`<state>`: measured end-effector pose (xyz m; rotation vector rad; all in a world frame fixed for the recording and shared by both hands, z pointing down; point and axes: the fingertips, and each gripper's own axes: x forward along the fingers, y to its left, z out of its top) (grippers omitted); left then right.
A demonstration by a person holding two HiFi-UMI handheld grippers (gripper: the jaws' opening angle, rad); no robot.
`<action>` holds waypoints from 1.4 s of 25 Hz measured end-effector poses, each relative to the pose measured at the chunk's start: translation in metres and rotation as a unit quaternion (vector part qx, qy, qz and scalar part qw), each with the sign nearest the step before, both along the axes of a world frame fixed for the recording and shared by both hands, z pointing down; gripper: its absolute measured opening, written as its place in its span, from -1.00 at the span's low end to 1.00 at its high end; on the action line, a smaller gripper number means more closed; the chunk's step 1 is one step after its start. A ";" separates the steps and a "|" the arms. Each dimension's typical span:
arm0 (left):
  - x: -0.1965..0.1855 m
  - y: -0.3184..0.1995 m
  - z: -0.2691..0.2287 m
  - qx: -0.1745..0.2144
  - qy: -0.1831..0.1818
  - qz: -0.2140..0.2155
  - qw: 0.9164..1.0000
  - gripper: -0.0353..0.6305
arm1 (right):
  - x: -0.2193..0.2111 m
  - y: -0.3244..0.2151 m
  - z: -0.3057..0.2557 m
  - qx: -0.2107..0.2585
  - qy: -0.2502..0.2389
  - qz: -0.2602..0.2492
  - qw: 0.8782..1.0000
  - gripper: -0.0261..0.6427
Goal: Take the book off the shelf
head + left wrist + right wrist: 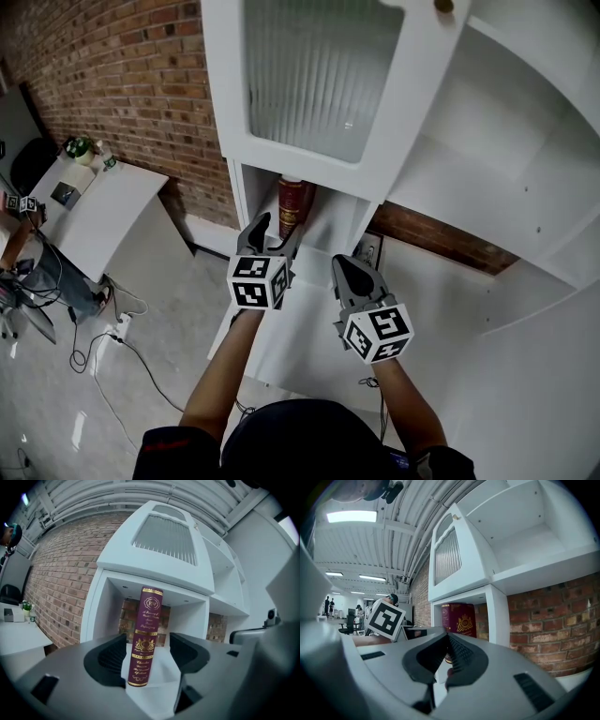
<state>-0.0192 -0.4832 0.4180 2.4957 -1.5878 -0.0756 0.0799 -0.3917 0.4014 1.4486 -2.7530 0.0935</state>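
Maroon book (145, 637) with gold lettering, upright on the white shelf (328, 217), spine between the wide-spread fingers of the left gripper (275, 234), clear of both, right gripper (345, 265) alongside, fingers closed together, empty, book ahead-left of them

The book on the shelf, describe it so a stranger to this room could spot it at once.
Find the tall white shelf unit against the brick wall. Under its ribbed-glass door is an open compartment, where the book stands upright alone. Its maroon, gold-banded spine stands out from the all-white shelves.
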 end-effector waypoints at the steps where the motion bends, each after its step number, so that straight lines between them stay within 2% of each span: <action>1: 0.001 -0.003 -0.001 0.001 -0.003 0.000 1.000 -0.02 | 0.000 -0.001 0.000 -0.001 0.001 0.000 1.000 -0.87; 9: 0.005 -0.031 -0.001 0.013 -0.030 -0.010 0.999 0.08 | 0.004 -0.011 0.005 -0.006 0.004 0.004 1.000 -0.87; 19: 0.009 -0.058 -0.001 0.014 -0.053 -0.010 0.998 0.10 | 0.009 -0.022 0.012 -0.016 0.001 0.007 1.000 -0.87; 35: 0.025 -0.078 -0.003 0.009 -0.061 -0.003 0.998 0.10 | 0.017 -0.027 0.018 -0.027 0.000 0.011 1.000 -0.87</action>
